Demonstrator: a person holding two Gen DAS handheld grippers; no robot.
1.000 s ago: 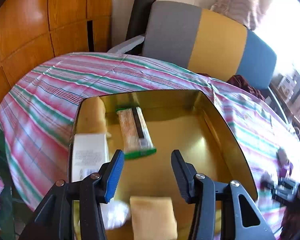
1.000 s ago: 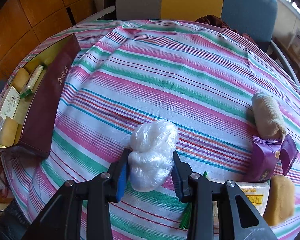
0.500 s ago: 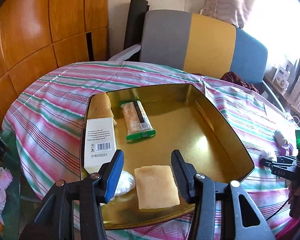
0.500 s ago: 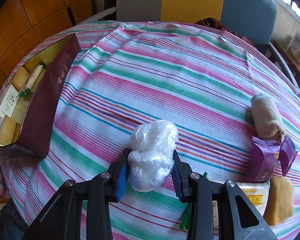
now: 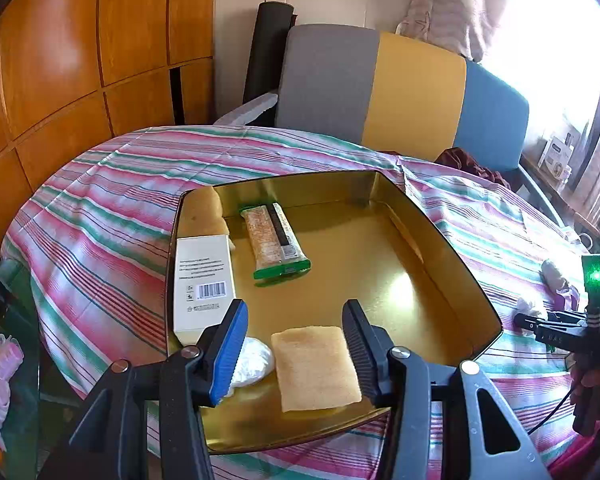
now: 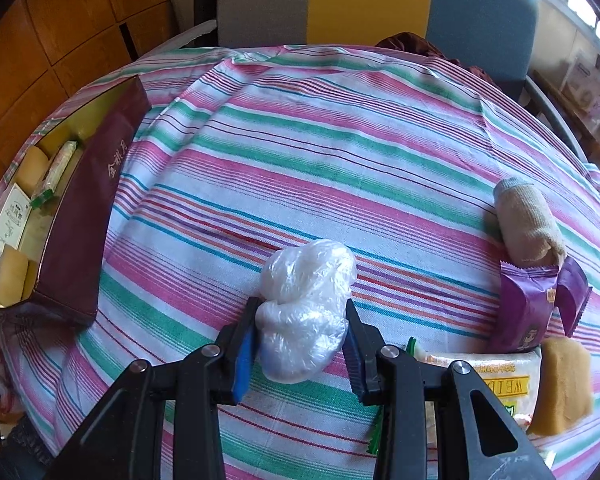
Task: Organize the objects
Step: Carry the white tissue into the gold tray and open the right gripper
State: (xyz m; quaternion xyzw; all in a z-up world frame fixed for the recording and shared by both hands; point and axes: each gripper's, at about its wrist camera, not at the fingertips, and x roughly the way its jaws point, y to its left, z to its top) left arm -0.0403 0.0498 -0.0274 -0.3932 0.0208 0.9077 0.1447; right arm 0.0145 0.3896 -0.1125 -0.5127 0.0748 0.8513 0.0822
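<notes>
Glossy gold metal tin [image 5: 456,264]; matt striped cloth [image 6: 340,168] beside the tin; crinkly translucent plastic bag [image 6: 304,308]; rough yellow sponge [image 5: 314,366] inside

Gold tin [image 5: 440,240], centre of the left wrist frame, one: contents are one white carton [image 5: 202,280], one green-ended snack bar [image 5: 276,240], two yellow sponges [image 5: 314,360] [image 5: 204,212] and one crumpled plastic bag [image 5: 254,360]. On the striped cloth [image 6: 340,140], right wrist frame: one white plastic bag [image 6: 304,304] at centre, and at right one rolled beige cloth [image 6: 528,220], one purple packet [image 6: 528,312], one yellow-labelled packet [image 6: 496,376], one yellow sponge [image 6: 564,384].
</notes>
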